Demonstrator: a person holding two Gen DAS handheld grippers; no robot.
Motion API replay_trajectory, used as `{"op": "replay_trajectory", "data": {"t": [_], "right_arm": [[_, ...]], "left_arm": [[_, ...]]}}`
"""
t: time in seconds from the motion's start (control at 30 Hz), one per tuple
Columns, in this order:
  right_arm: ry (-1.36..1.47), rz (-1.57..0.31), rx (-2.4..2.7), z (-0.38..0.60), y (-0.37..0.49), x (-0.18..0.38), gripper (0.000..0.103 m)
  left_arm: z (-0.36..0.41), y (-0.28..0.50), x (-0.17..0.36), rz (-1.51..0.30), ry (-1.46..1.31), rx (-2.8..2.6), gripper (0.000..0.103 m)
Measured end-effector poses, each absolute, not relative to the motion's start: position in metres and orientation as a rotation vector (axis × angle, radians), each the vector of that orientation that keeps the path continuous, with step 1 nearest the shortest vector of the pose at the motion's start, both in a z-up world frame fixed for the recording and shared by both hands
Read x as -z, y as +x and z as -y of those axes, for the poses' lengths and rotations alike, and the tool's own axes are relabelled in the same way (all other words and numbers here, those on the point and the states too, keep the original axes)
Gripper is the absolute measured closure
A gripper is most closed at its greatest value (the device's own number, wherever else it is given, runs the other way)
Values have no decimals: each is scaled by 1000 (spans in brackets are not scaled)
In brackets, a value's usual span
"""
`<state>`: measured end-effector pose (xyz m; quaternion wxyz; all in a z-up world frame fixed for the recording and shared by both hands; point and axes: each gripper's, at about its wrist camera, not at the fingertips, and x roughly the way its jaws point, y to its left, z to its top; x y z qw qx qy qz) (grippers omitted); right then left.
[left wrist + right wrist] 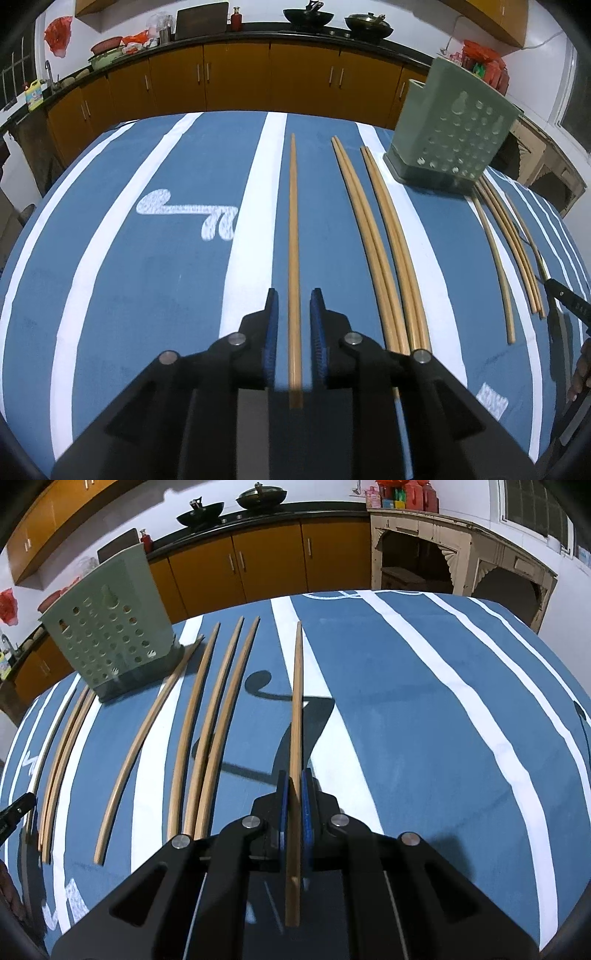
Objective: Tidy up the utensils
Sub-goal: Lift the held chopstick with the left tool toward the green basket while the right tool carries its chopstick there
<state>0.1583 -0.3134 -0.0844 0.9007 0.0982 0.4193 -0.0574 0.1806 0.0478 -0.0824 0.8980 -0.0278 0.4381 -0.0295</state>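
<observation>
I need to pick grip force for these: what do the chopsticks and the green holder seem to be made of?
Chopsticks: probably wood or bamboo, a matte tan surface without gloss; grain is too fine to see. Green holder: apparently moulded plastic, smooth and slightly sheened, with even round drain holes punched through its wall and a darker base.

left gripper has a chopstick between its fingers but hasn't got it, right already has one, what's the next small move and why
Probably close the left gripper on the chopstick lying between its fingers: the blue pads stand clear of it on both sides, so it is not gripped. The right gripper is already shut on its own chopstick, and the green holder stands upright on the table to receive both.
</observation>
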Motion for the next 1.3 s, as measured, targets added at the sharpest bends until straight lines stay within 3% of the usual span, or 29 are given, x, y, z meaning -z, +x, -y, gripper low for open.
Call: {"op": "replay_trajectory", "data": {"t": [0.13,0.3,0.53,0.97,1.3], "right_arm": [[192,-858,118,311,151,85,95],[211,-852,111,313,151,85,95],[238,-753,86,319,137,60,96],[261,-535,53,328,122,-3,96],[250,-464,58,329,126,-25,96]], "left_arm": [[-46,169,83,-899,-46,55,85],[-46,159,84,-889,-45,44,95],[-51,158,77,-885,-65,70,95],[-61,142,-15,-598,-111,82,95],[-62,151,-51,-503,-144,85,95]]}}
